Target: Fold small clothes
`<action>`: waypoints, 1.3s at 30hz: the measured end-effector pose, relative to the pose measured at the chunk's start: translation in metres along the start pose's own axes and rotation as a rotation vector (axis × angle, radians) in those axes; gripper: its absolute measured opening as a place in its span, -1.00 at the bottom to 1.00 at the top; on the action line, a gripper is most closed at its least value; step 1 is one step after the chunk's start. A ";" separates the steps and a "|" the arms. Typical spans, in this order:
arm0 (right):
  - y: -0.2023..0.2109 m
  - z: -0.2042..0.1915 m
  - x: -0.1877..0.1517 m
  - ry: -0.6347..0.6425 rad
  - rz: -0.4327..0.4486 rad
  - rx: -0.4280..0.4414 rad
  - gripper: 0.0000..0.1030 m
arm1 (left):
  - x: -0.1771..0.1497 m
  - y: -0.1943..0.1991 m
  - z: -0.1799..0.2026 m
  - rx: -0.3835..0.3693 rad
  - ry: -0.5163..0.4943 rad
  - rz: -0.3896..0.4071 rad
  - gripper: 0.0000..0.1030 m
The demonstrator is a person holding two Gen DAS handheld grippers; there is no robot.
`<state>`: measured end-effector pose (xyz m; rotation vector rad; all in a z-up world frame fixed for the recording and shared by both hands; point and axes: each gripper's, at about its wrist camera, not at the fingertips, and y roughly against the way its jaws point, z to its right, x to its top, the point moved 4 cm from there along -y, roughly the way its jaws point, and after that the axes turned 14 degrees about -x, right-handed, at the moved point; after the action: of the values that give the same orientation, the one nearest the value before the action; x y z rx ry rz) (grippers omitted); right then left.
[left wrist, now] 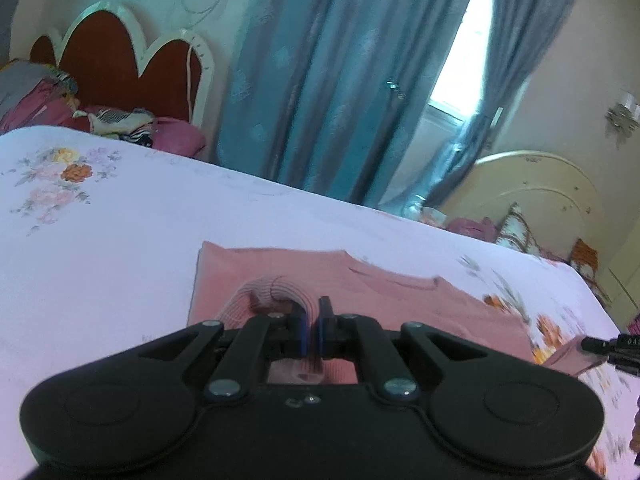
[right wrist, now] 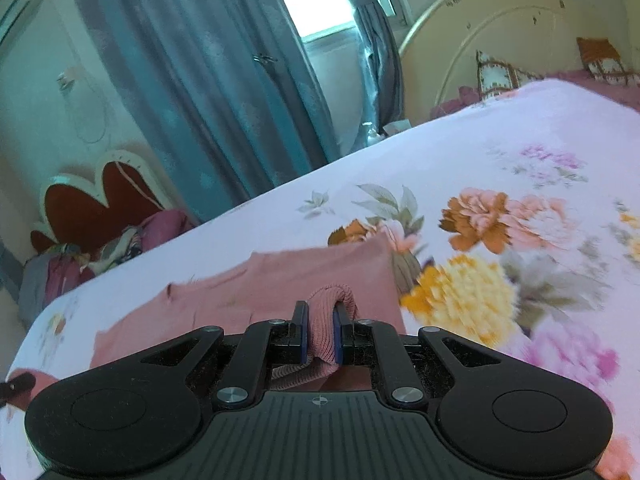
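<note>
A small pink knit garment (left wrist: 360, 292) lies spread on the floral bedsheet (left wrist: 120, 216). My left gripper (left wrist: 313, 320) is shut, with a ribbed pink edge (left wrist: 264, 294) bunched at its left finger. My right gripper (right wrist: 320, 326) is shut on a ribbed fold of the same pink garment (right wrist: 326, 320), which stands up between its pads. The flat part of the garment (right wrist: 288, 280) lies just ahead of it. The right gripper's tip shows at the right edge of the left wrist view (left wrist: 608, 346), pulling a pink corner.
The bedsheet (right wrist: 520, 240) carries large flower prints. A red scalloped headboard (left wrist: 116, 44) with piled clothes (left wrist: 116, 120) stands beyond the bed. Teal curtains (left wrist: 320, 72) and a bright window are behind. A cream headboard (right wrist: 500, 28) with pillows is on the other side.
</note>
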<state>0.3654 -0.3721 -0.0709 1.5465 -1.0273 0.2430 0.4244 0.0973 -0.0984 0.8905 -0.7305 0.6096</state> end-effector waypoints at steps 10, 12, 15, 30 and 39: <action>-0.106 -0.015 0.028 -0.040 -0.081 -0.068 -0.78 | 0.020 -0.087 -0.040 0.102 0.047 -0.056 -0.91; -0.123 -0.017 0.027 -0.028 -0.101 -0.087 -0.78 | 0.018 -0.102 -0.044 0.128 0.043 -0.083 -0.91; -0.147 -0.019 0.023 -0.009 -0.140 -0.103 -0.77 | 0.013 -0.118 -0.051 0.164 0.036 -0.130 -0.73; -0.156 -0.020 0.027 0.165 -0.095 0.027 0.50 | 0.020 -0.115 -0.057 0.089 -0.163 -0.175 0.55; -0.180 -0.040 0.022 0.337 -0.104 0.071 0.19 | 0.006 -0.158 -0.064 0.068 -0.214 -0.288 0.25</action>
<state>0.5218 -0.3640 -0.1711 1.5531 -0.6786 0.4546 0.5633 0.0747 -0.1944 1.1125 -0.7588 0.2868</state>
